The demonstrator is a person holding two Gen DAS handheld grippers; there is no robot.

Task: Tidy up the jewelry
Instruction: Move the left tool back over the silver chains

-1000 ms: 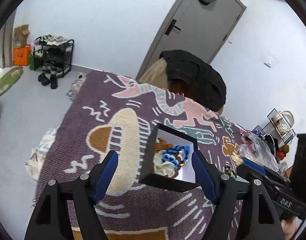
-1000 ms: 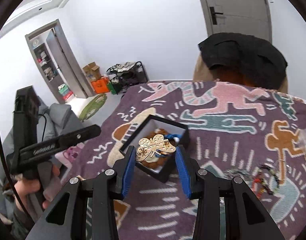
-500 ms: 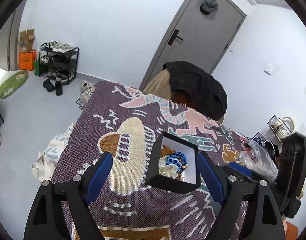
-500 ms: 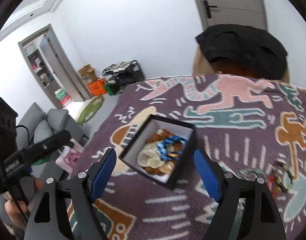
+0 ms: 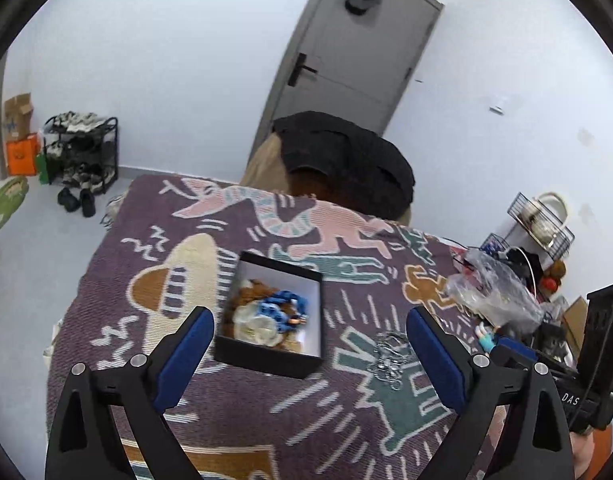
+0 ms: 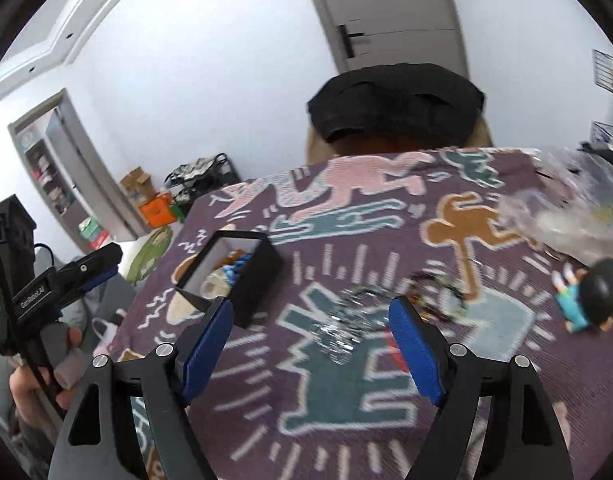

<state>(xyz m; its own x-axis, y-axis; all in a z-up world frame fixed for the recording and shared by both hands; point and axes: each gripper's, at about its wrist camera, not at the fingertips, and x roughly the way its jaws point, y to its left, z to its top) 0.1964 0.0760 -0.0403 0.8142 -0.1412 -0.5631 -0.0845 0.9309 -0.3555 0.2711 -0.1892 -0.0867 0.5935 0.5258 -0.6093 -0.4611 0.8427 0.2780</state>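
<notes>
A black jewelry box [image 5: 272, 314] with a white lining sits on the purple patterned cloth [image 5: 234, 424]; it holds a blue bead bracelet [image 5: 280, 308] and pale and brown pieces. My left gripper [image 5: 310, 354] is open and empty, just in front of the box. The box also shows at left in the right wrist view [image 6: 242, 276]. My right gripper [image 6: 310, 336] is open and empty above a silver chain [image 6: 342, 328], which also shows in the left wrist view [image 5: 388, 356]. Dark beaded pieces [image 6: 438, 296] lie beyond the right finger.
A small figurine with a black head [image 6: 590, 300] lies at right. A clear plastic bag [image 5: 490, 296] sits on the cloth's right side. A chair draped with black clothing [image 5: 346, 164] stands at the far edge. Wire baskets [image 5: 540, 224] stand right.
My right gripper opened, let the gold brooch go into the box, and swung right over the silver chain. My left gripper pulled back from the box, still open.
</notes>
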